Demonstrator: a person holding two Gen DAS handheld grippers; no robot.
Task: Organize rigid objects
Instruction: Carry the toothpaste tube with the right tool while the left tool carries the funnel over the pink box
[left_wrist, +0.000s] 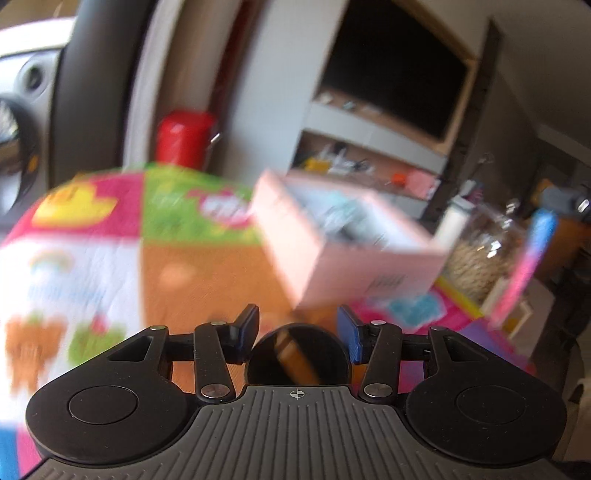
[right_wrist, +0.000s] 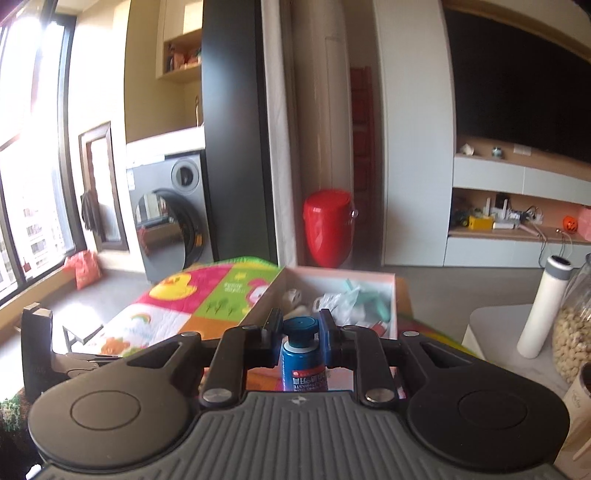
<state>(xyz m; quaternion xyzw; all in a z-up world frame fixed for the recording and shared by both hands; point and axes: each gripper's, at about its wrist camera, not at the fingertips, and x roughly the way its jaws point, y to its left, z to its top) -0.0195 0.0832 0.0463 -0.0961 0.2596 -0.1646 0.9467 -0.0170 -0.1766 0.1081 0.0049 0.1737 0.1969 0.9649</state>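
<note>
Gripping a small blue plastic tube (right_wrist: 303, 350) just below its round cap, our right gripper (right_wrist: 300, 326) is clenched on it, held above the near edge of the colourful patchwork play mat (right_wrist: 177, 306), short of the open pink cardboard box (right_wrist: 388, 280) of small items. Our left gripper (left_wrist: 297, 325) is released, nothing between its blue pads, facing the box's near corner.
</note>
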